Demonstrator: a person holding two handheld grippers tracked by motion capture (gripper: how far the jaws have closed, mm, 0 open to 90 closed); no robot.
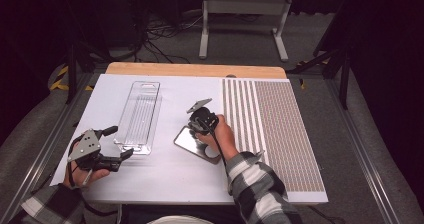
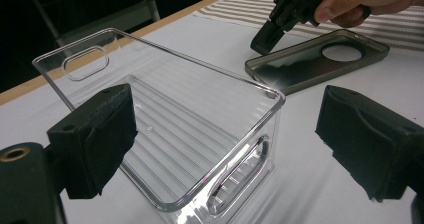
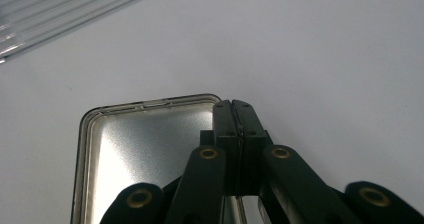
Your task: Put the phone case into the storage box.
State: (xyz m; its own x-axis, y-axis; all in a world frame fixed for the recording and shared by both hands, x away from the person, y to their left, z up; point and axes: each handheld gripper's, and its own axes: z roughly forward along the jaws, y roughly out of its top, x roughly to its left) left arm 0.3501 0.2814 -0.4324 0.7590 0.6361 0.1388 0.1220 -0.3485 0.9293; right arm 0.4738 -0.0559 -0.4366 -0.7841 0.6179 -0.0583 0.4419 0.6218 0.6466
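- A white table top (image 1: 165, 176) carries everything, with a striped and finely patterned mat (image 1: 280, 129) covering its right part.
- A clear plastic bin (image 1: 138, 115) lies long-ways on the left half of the white surface; in the left gripper view its near end (image 2: 200, 149) sits between the two spread jaws, which do not touch it.
- A phone case (image 1: 192, 143) (dark rim, shiny inside, round camera cut-out) rests flat on the white surface just right of the bin, apart from it, near the mat's edge.
- The left gripper (image 1: 114, 143) is held low at the bin's near end, its jaws released and wide apart, in the person's left hand (image 1: 92, 174).
- The right gripper (image 1: 200, 121) points down at the case's far edge; in its own view (image 3: 233, 115) the jaws are pressed together over the rim of the case (image 3: 145, 149), but whether they pinch the rim cannot be told.
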